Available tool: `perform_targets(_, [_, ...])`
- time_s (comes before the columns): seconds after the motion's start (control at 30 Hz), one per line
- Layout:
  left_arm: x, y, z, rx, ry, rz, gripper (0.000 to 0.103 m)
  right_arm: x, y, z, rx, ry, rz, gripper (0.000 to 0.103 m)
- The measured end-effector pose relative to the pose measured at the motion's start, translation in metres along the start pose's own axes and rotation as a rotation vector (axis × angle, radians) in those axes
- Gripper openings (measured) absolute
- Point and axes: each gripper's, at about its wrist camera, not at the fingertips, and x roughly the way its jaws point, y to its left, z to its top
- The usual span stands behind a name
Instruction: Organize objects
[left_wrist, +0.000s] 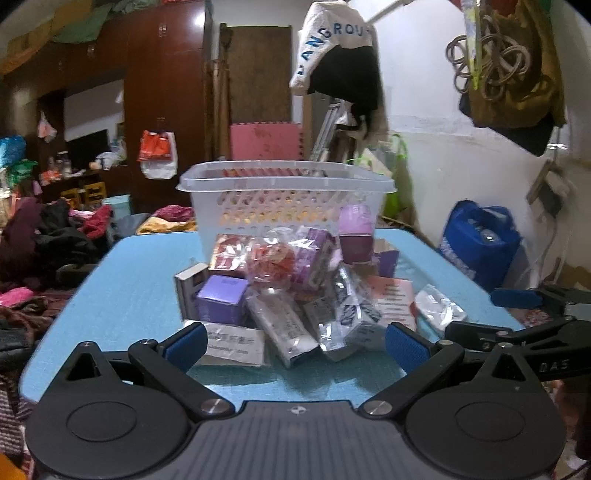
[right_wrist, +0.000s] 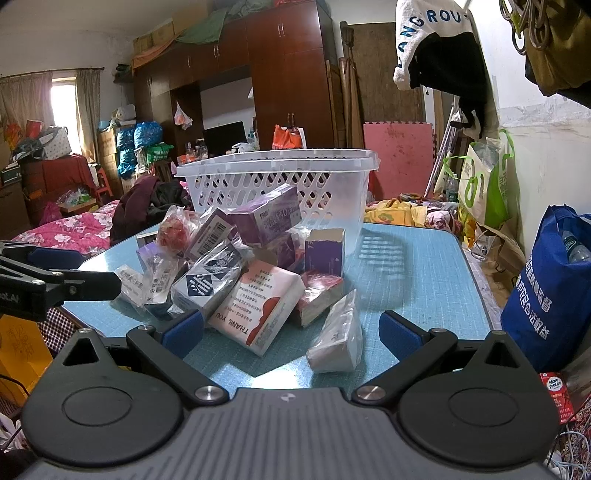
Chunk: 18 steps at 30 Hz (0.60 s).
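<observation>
A heap of small boxes and plastic-wrapped packets (left_wrist: 288, 288) lies on the blue table (left_wrist: 129, 295), in front of a clear perforated plastic basket (left_wrist: 288, 199). A purple box (left_wrist: 221, 302) is at the heap's left. My left gripper (left_wrist: 295, 345) is open and empty at the heap's near edge. In the right wrist view the heap (right_wrist: 236, 266) and the basket (right_wrist: 280, 184) show again. My right gripper (right_wrist: 291, 332) is open and empty. A white and pink "THANK YOU" pack (right_wrist: 258, 306) and a wrapped white packet (right_wrist: 338, 332) lie between its fingers.
The right gripper's arm (left_wrist: 524, 325) reaches in at the table's right side; the left one (right_wrist: 55, 280) shows at the left. A blue bag (right_wrist: 546, 291) stands right of the table (right_wrist: 424, 280). Clothes and a bed (right_wrist: 74, 229) lie to the left.
</observation>
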Motion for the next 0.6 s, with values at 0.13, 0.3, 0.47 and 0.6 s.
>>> perform_targets(0.13, [0.001, 0.01, 0.004, -0.043, -0.049, -0.074, 0.103, -0.001, -0.001, -0.001, 0.009, -0.013, 0.013, 0.103])
perform_targets(0.3, [0.017, 0.021, 0.009, -0.053, -0.046, -0.116, 0.103, -0.002, -0.004, -0.002, 0.07, -0.105, 0.042, 0.103])
perform_targets(0.47, [0.021, 0.03, 0.008, 0.006, -0.056, -0.007, 0.103, 0.005, -0.002, -0.002, 0.012, -0.091, -0.072, 0.103])
perform_targets(0.6, [0.015, 0.05, -0.005, 0.001, -0.059, -0.048, 0.103, 0.015, -0.013, -0.004, 0.04, 0.011, -0.047, 0.103])
